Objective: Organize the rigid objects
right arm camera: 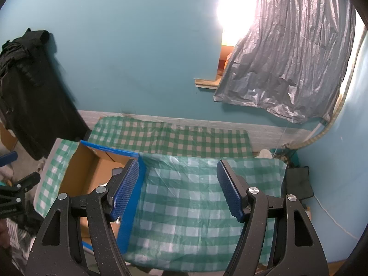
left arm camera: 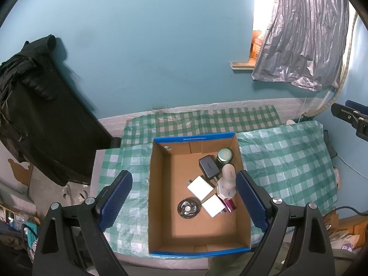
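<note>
Left claw [left arm camera: 184,201] wide open, empty, tilted down over box [left arm camera: 197,251]; right claw [right arm camera: 178,189] same, over tablecloth [right arm camera: 184,207].

I am looking into a room in a home. The blue wall [left arm camera: 142,53] has dark clothes [left arm camera: 34,105] hanging on it, a grey plastic sheet [right arm camera: 292,53] covers a bright window, and a green checked cloth [right arm camera: 191,197] covers the table.
</note>
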`<state>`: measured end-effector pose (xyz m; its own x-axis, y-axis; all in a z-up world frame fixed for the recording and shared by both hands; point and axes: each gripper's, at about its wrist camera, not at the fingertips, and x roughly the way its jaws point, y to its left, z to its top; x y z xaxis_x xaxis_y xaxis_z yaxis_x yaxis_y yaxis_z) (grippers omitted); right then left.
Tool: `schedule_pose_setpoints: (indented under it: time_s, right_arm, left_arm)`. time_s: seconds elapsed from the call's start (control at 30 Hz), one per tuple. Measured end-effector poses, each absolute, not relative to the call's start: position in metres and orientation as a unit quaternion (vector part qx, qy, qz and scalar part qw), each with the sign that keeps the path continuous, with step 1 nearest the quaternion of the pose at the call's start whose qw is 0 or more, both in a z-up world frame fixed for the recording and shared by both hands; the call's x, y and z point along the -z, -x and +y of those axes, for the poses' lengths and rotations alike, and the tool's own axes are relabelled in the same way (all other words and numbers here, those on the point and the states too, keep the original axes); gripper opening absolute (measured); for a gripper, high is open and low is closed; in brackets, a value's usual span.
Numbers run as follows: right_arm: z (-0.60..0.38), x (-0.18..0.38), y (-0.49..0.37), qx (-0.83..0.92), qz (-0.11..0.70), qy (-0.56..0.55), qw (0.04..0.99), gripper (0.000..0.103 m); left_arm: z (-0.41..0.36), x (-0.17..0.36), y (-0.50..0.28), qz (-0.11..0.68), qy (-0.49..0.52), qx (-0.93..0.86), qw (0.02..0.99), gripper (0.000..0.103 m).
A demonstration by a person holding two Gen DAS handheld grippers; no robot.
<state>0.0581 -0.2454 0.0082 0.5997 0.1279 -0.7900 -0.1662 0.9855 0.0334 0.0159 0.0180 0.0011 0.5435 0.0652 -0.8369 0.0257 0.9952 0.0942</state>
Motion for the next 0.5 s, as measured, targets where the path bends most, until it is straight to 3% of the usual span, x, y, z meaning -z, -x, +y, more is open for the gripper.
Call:
schedule_pose_setpoints:
  time_s: [0.5]
  right_arm:
    - [-0.2486, -0.0075, -0.0524, -0.082, 0.444, 0.023, 0.892, 0.070]
  left_arm:
    - [0.0169, -0.0015, -0.0114, 0.477, -0.049, -0.016, 0.877, 0.093]
